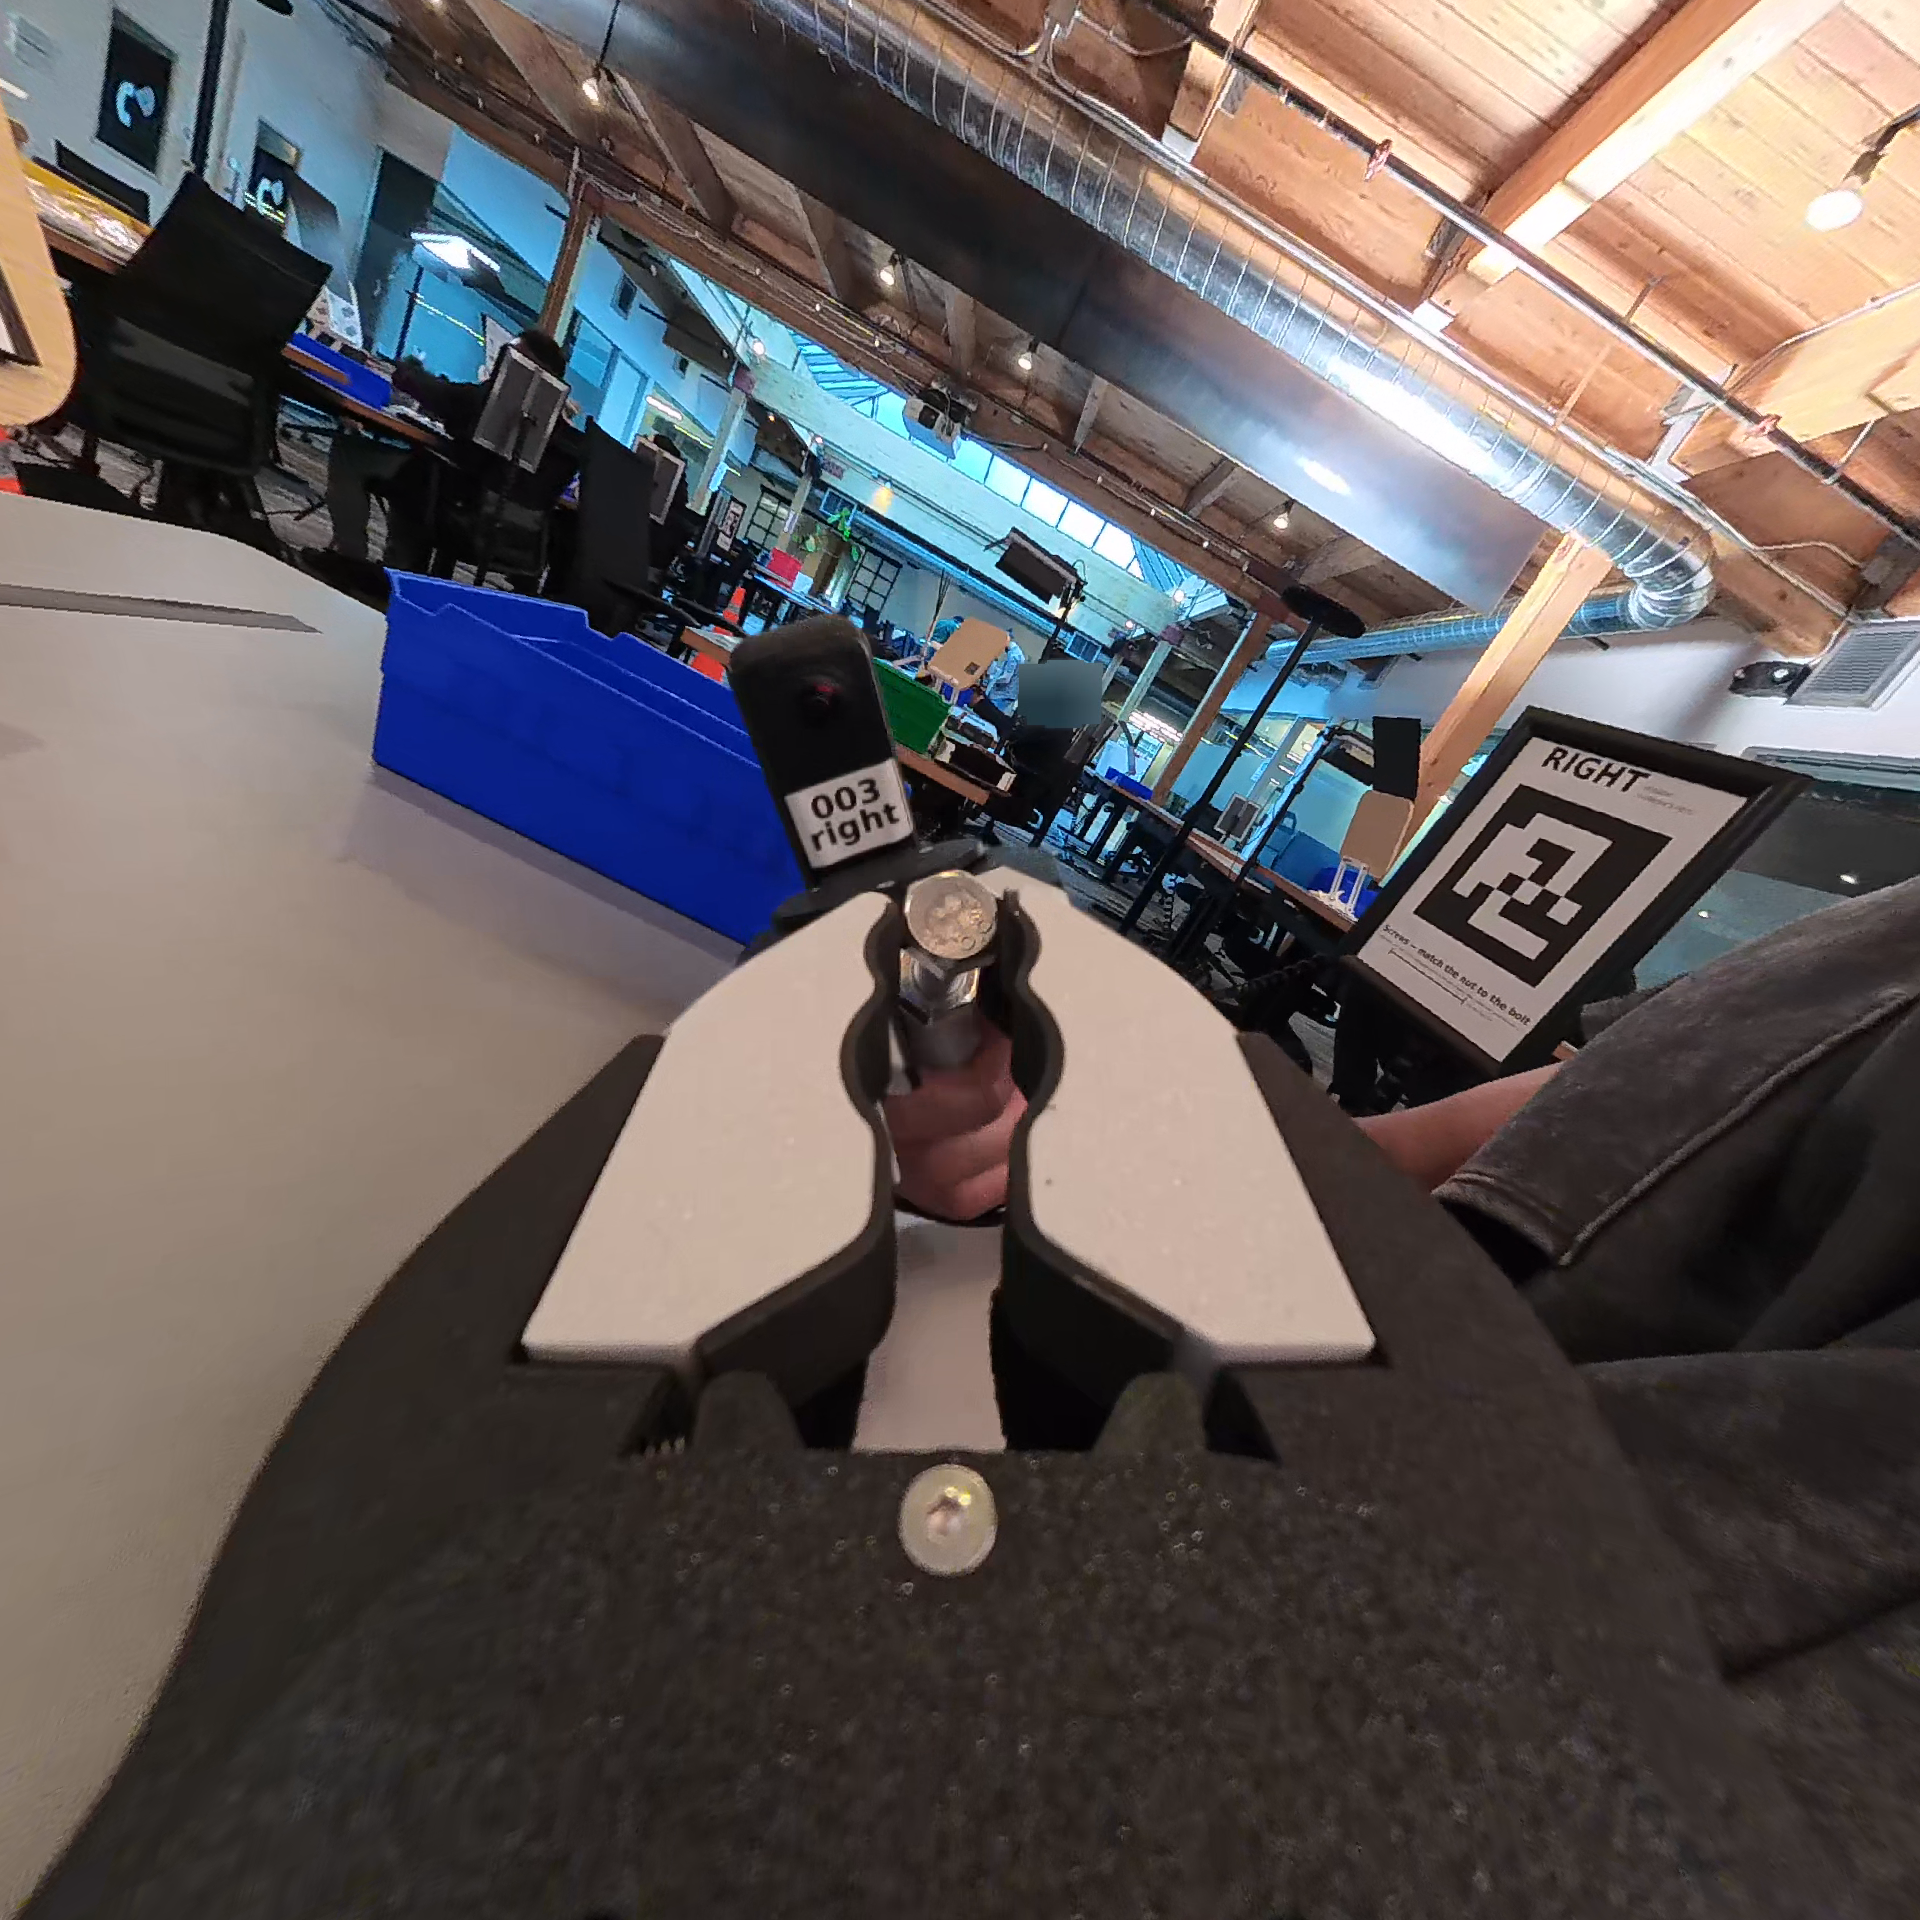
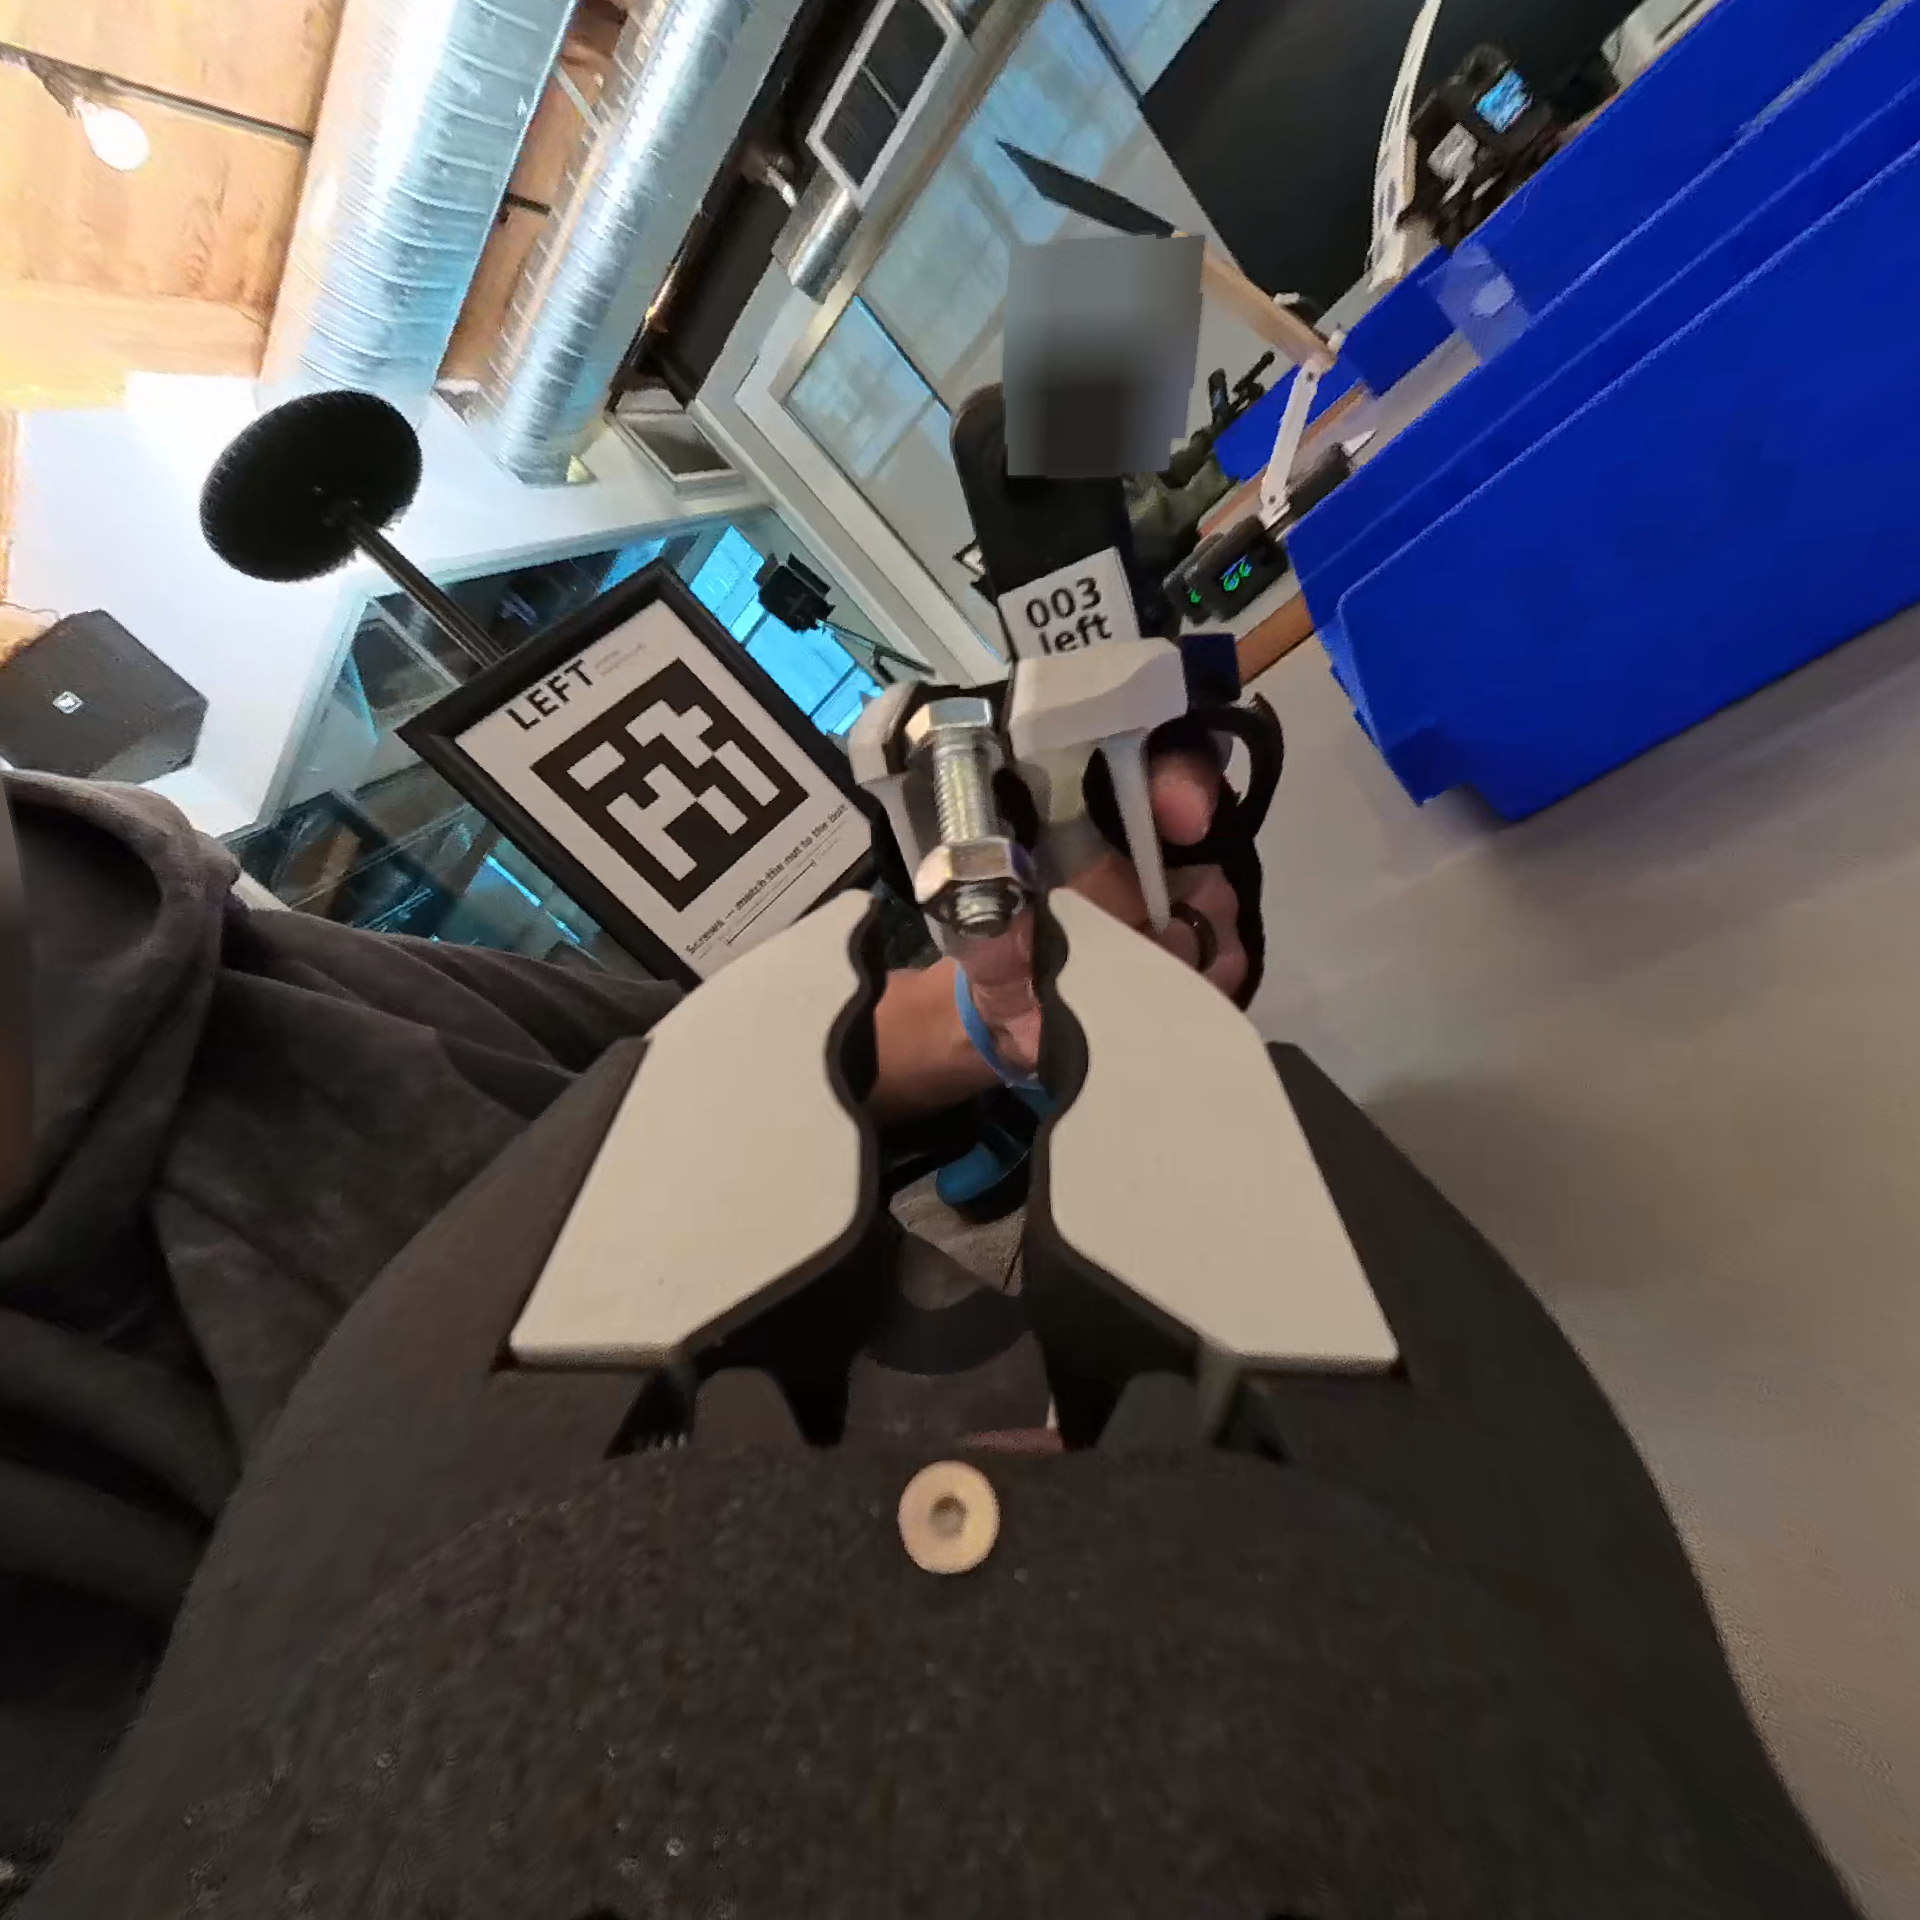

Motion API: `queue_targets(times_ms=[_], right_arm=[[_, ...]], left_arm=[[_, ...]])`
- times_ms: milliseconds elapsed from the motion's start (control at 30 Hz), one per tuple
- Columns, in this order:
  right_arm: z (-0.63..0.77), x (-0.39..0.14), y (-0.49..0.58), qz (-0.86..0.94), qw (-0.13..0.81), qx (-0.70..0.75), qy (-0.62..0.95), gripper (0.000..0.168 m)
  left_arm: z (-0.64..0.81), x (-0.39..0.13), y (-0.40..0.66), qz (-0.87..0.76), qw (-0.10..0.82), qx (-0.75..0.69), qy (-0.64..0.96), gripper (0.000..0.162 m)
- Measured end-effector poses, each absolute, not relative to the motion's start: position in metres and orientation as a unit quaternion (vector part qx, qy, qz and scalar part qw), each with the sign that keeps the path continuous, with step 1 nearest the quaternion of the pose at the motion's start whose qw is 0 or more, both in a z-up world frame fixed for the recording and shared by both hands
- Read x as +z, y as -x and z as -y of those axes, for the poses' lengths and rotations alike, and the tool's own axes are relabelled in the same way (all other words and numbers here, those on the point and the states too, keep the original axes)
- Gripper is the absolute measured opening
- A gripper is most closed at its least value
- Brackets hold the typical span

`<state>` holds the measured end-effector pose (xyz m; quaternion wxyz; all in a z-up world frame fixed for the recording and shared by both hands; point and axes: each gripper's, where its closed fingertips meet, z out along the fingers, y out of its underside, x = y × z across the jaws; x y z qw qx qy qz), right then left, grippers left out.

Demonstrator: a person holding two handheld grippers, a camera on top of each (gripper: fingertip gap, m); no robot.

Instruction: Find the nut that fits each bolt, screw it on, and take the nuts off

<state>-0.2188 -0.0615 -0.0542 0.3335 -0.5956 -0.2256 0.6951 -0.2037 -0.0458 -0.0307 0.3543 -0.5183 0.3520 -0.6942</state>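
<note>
Two hand-held grippers meet over a bolt.
Left hand-held gripper [image 1: 948, 971] clamps bolt [image 1: 948, 920] head; only right wrist view shows nut [image 2: 971, 875], w/ right hand-held gripper [image 2: 961, 940] narrowed at it.

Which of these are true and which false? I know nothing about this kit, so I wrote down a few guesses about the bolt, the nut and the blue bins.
1. A nut sits on the bolt's thread. True.
2. The bolt lies flat on the table. False: the left gripper holds it in the air, clamped near its head.
3. Blue bins stand on the table. True.
4. The nut is red plastic. False: it is silver metal, like the bolt.
5. The right gripper is far from the bolt. False: its fingertips flank the nut, though whether they pinch it is unclear.
</note>
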Motion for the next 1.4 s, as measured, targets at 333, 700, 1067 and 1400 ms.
queue_targets(times_ms=[333, 700, 1067, 1400], right_arm=[[0.049, -0.062, 0.206, 0.291, 0.426, 0.557, 0.651, 0.018], [0.038, -0.086, 0.19, 0.489, 0.555, 0.159, 0.654, 0.018], [0.042, -0.075, 0.2, 0.297, 0.467, 0.477, 0.683, 0.065], [0.054, -0.026, 0.198, 0.224, 0.458, 0.643, 0.571, 0.042]], left_arm=[[0.046, -0.044, 0.202, -0.368, 0.311, -0.686, 0.546, 0.018], [0.046, -0.069, 0.197, -0.379, 0.23, -0.662, 0.604, 0.017], [0.037, -0.041, 0.212, -0.357, 0.291, -0.693, 0.555, 0.017], [0.03, -0.06, 0.208, -0.384, 0.329, -0.631, 0.588, 0.017]])
